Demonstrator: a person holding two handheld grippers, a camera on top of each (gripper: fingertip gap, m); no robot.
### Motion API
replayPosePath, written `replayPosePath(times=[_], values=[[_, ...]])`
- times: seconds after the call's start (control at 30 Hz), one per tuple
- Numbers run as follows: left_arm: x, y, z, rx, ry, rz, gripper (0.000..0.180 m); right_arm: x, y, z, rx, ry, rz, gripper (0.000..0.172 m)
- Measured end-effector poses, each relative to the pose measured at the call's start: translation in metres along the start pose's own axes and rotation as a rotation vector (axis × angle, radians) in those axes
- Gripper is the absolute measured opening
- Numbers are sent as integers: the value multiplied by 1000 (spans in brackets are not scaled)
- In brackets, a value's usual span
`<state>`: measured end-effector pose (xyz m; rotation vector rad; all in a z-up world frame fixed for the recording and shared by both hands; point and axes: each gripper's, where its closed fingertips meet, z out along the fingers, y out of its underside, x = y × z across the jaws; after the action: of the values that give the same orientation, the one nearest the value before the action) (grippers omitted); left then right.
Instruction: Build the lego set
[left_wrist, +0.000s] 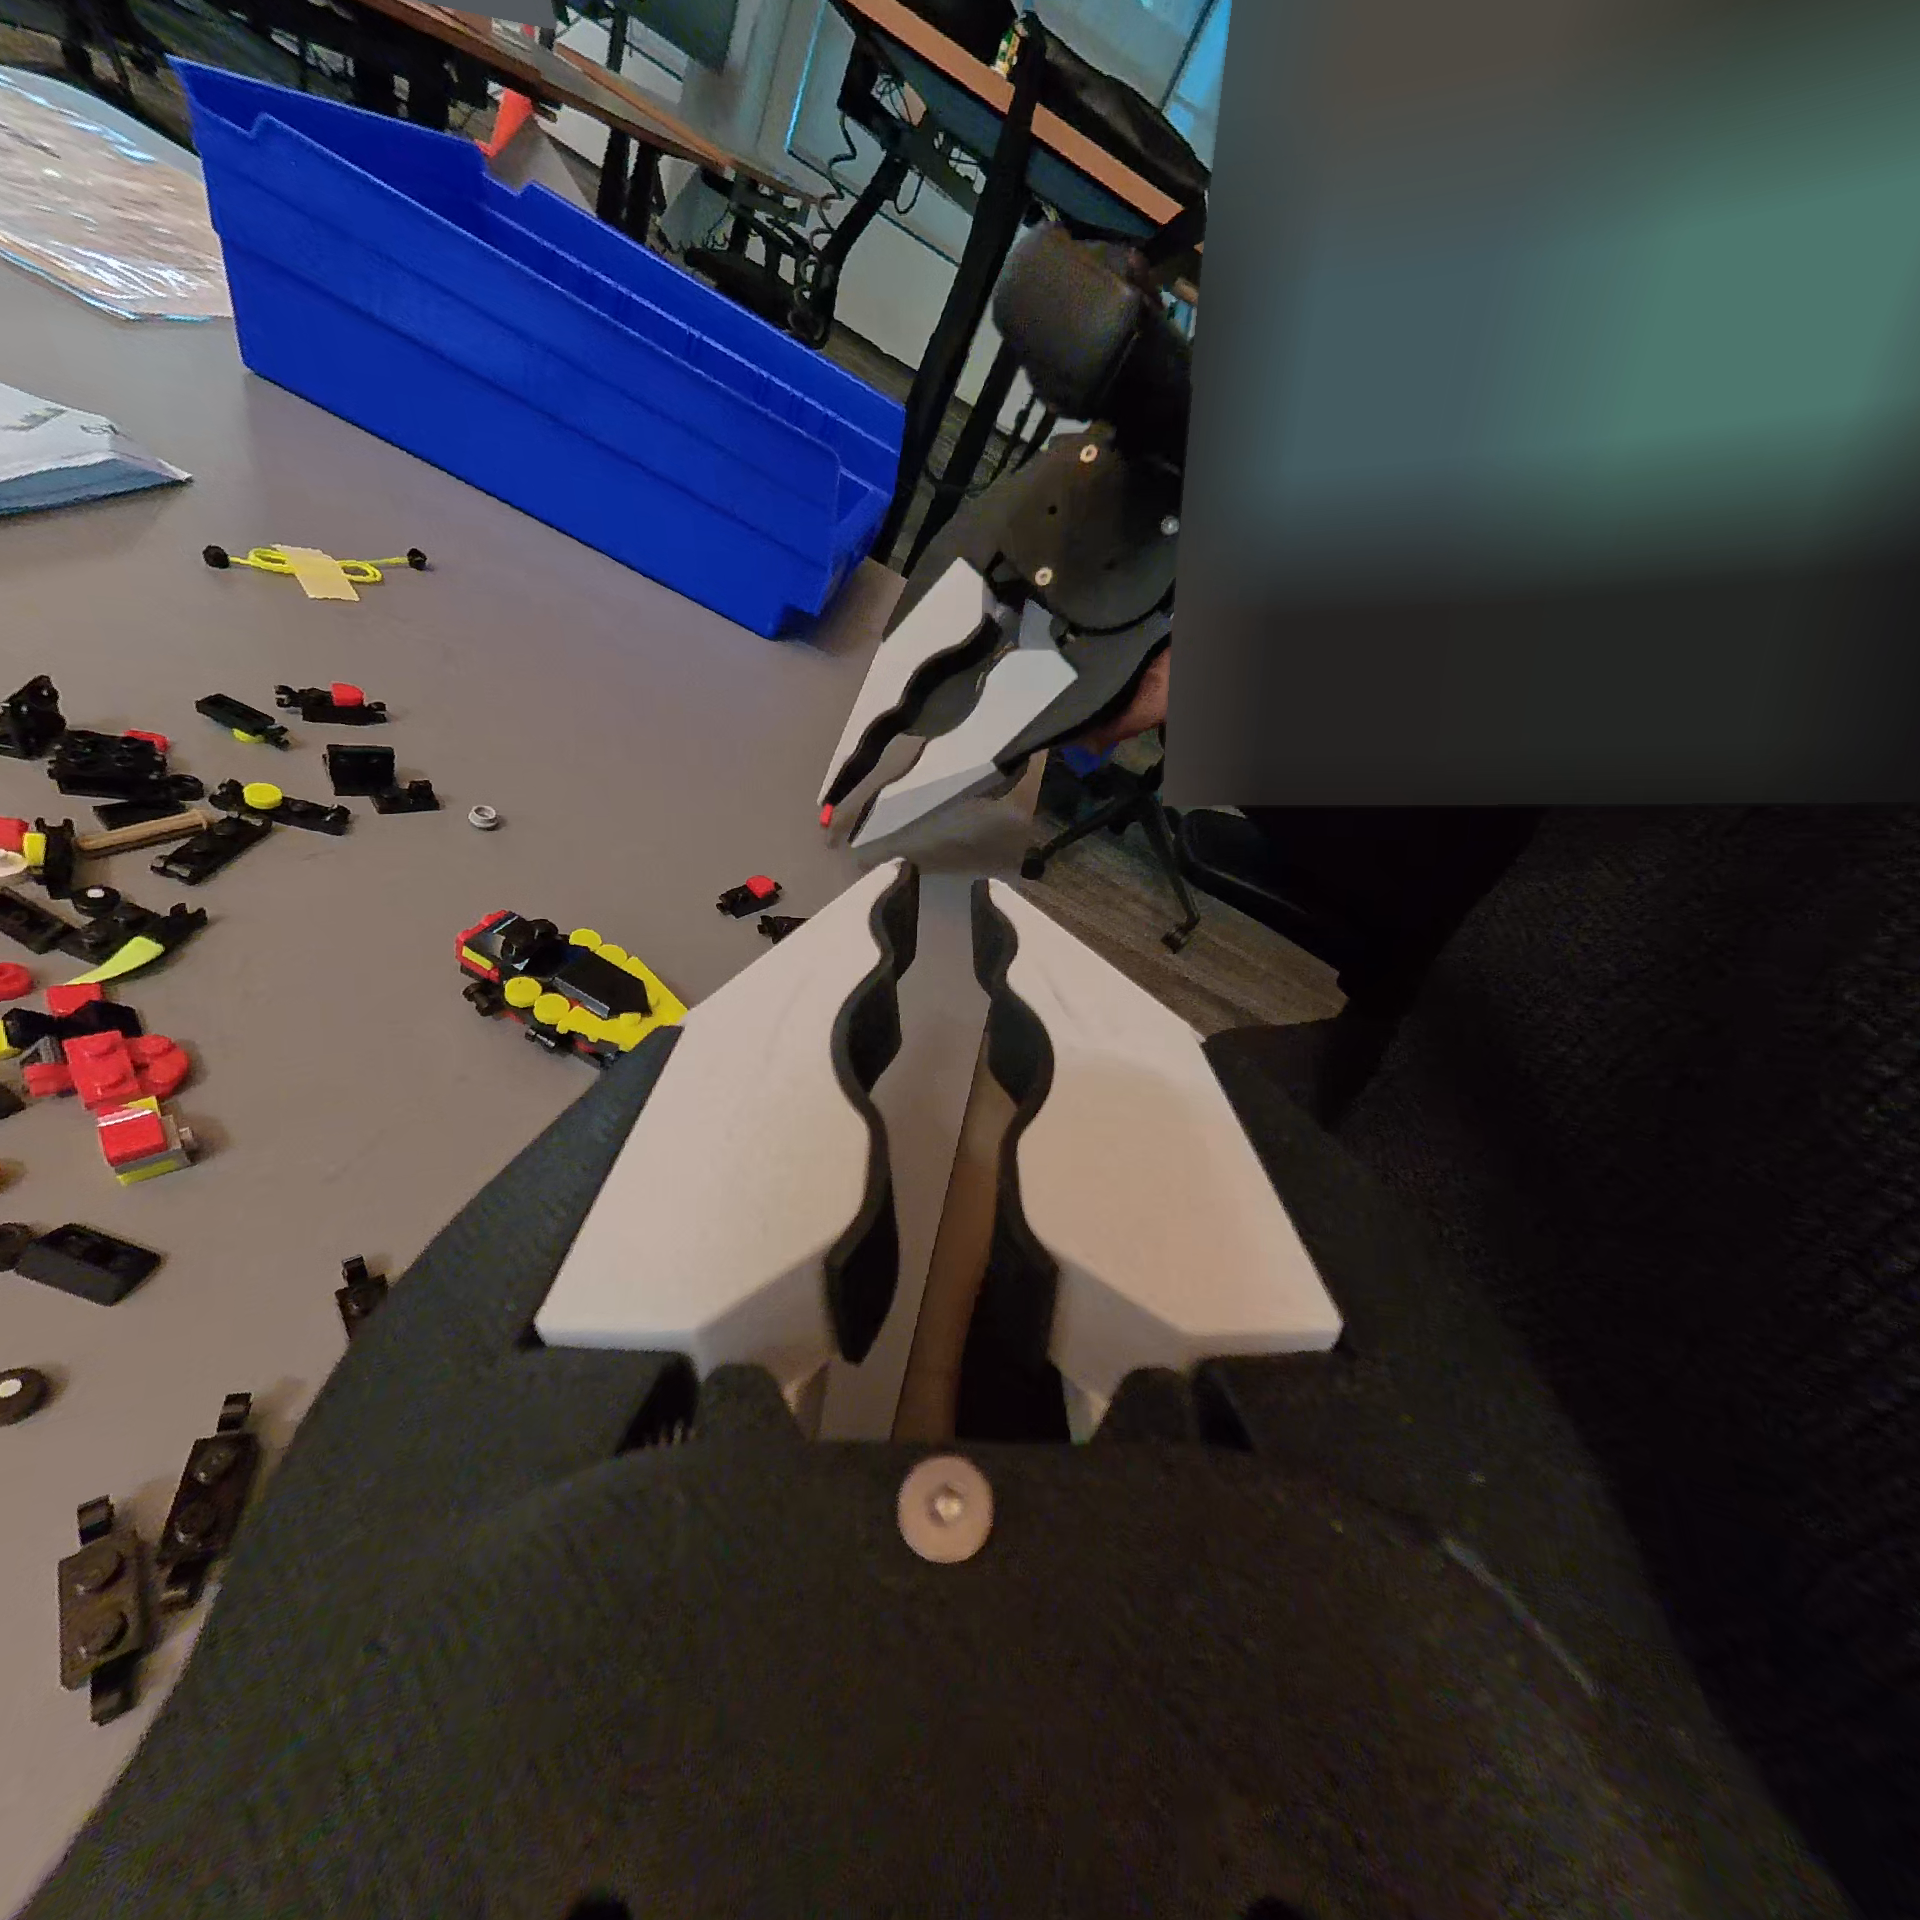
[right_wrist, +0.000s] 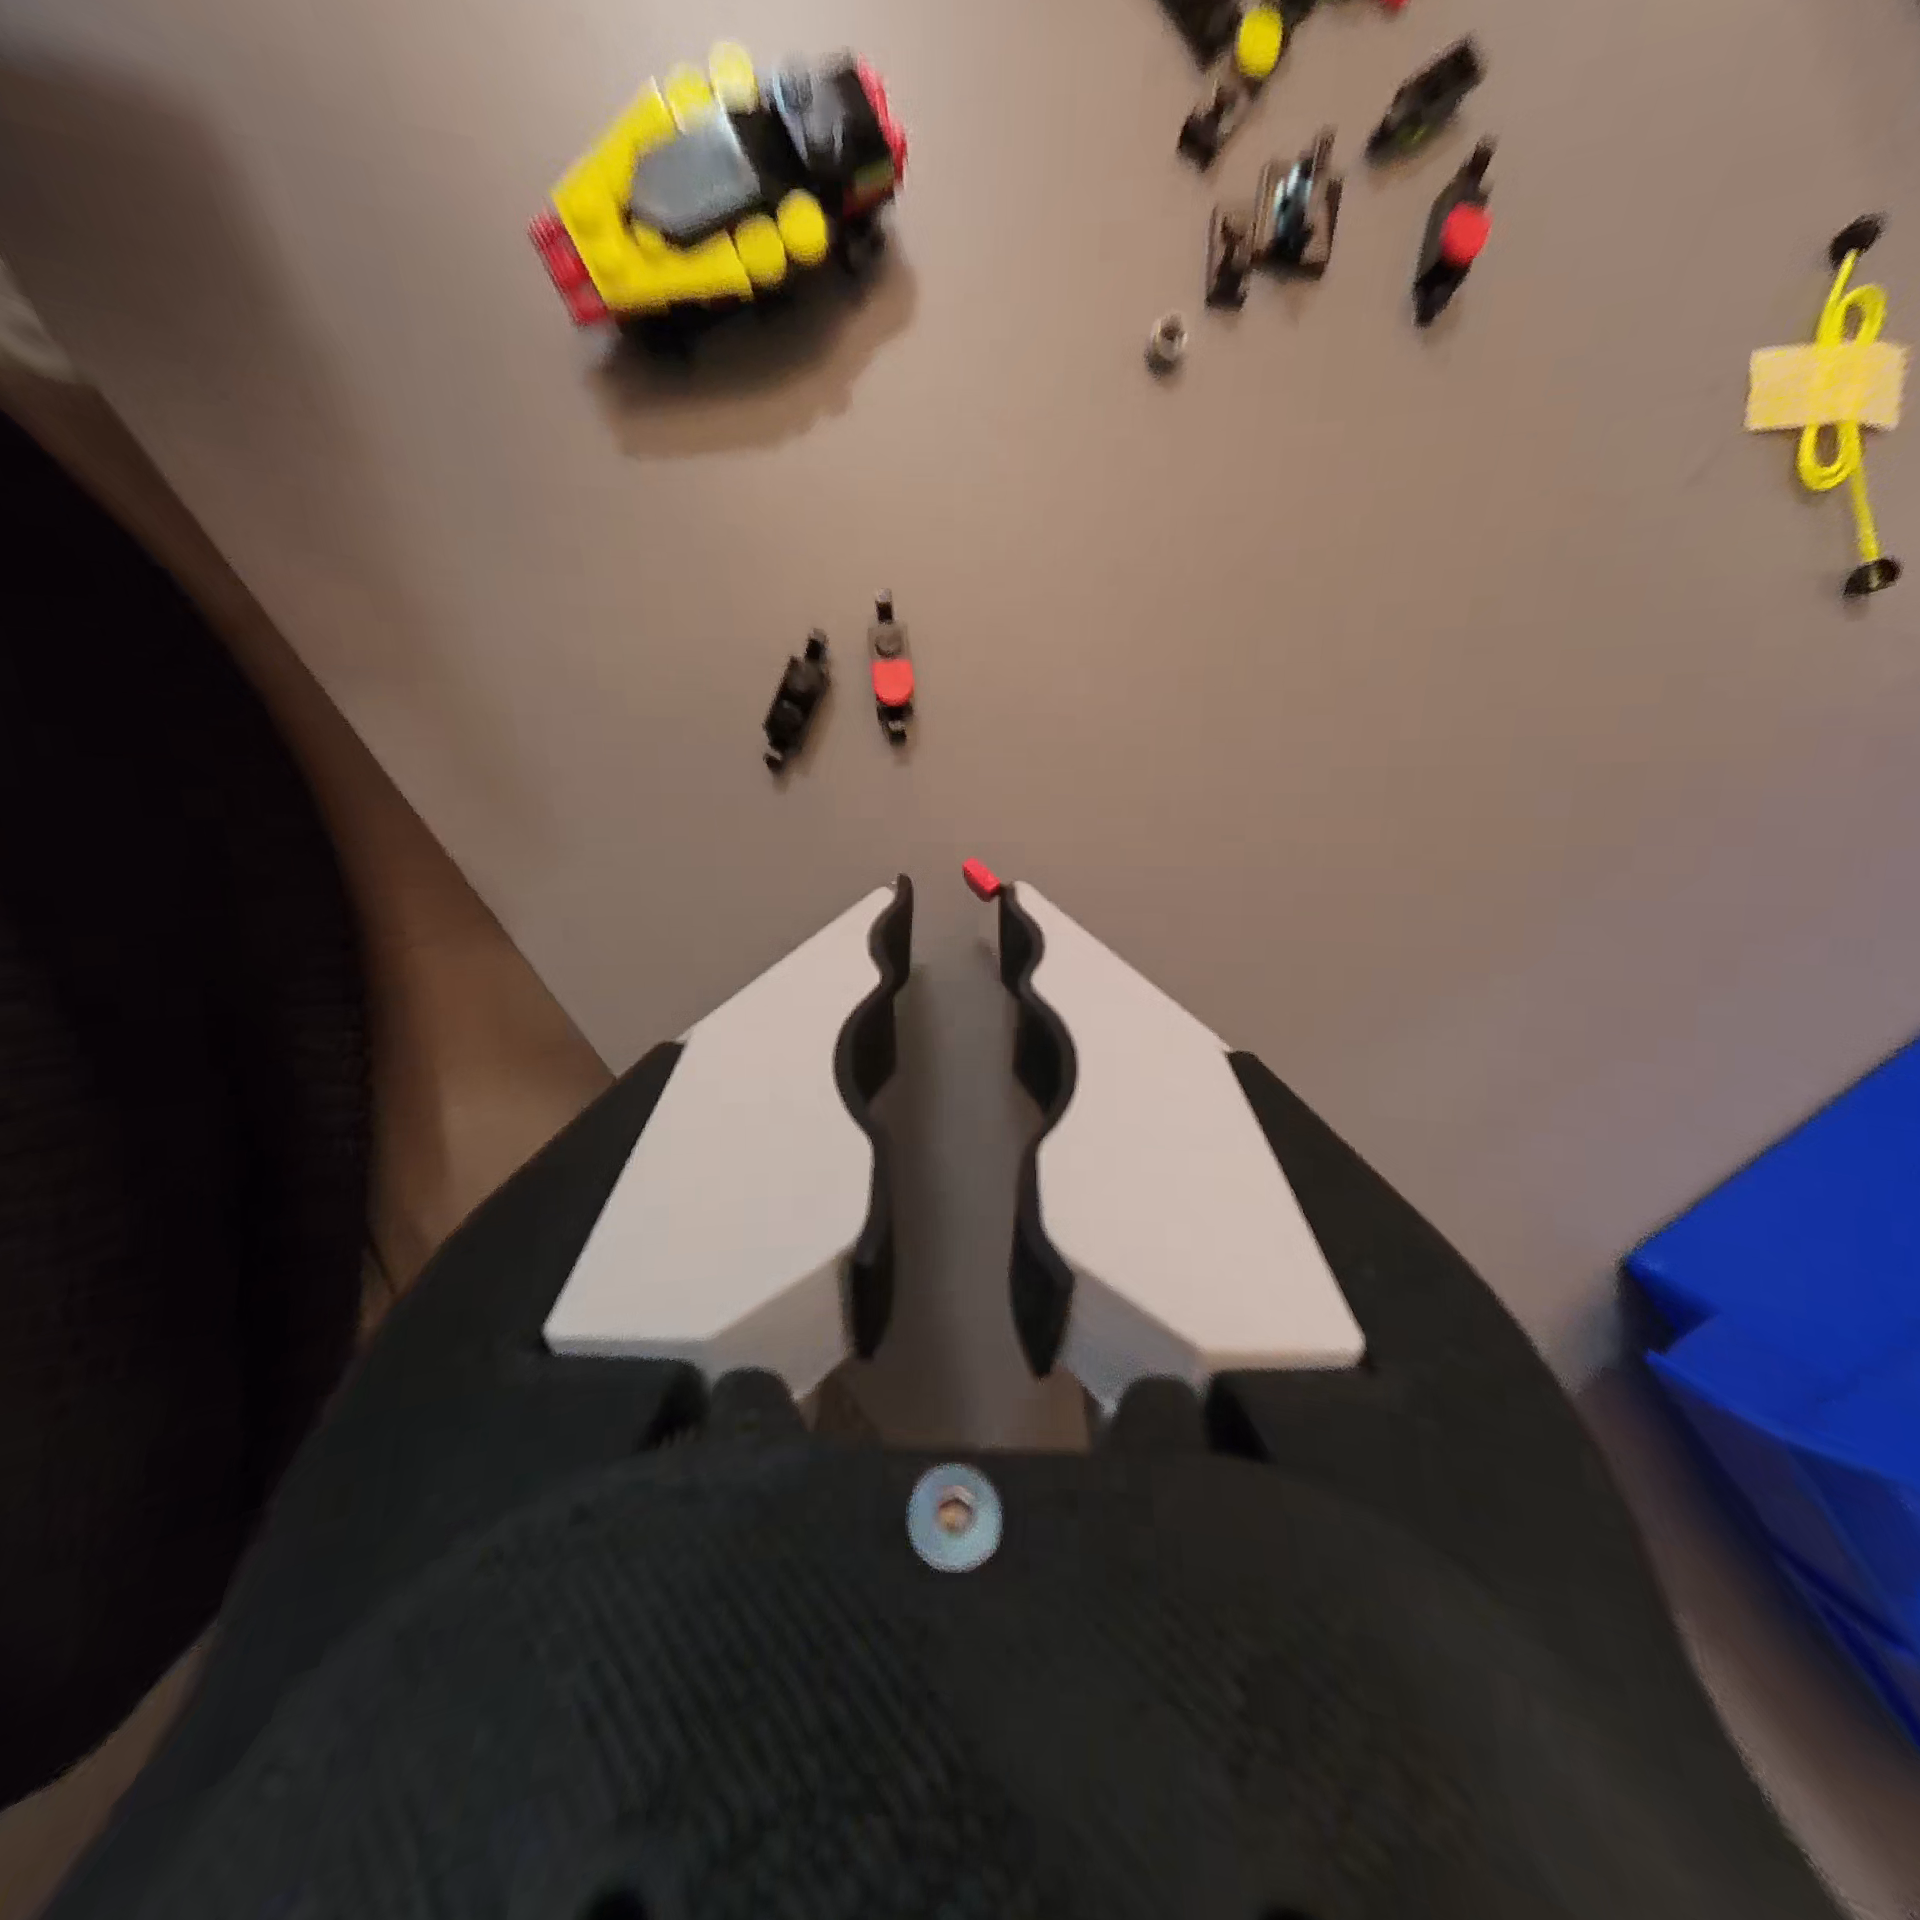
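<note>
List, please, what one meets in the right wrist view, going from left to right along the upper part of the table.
Yellow, black and red brick vehicle → small grey ring → black piece with a red round tile → yellow cord with a paper tag.

Black-bodied tool (right_wrist: 954, 888), grey wavy-padded fingers (right_wrist: 769, 1122)

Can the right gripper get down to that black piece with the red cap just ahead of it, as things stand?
Probably yes: bare table lies between the right gripper and the red-capped black piece. But a small red piece sits at one fingertip.
</note>
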<state>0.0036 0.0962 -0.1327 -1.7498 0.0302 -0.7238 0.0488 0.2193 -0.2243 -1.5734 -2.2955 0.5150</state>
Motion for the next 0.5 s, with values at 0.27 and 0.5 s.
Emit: replayPosePath(times=[0.27,0.5], values=[[0,0,0,3,7,-12,7,1,-1,14,6,7,-14,15],[1,0,0,1,15,-20,7,7,-5,17,21,44,-34,17]])
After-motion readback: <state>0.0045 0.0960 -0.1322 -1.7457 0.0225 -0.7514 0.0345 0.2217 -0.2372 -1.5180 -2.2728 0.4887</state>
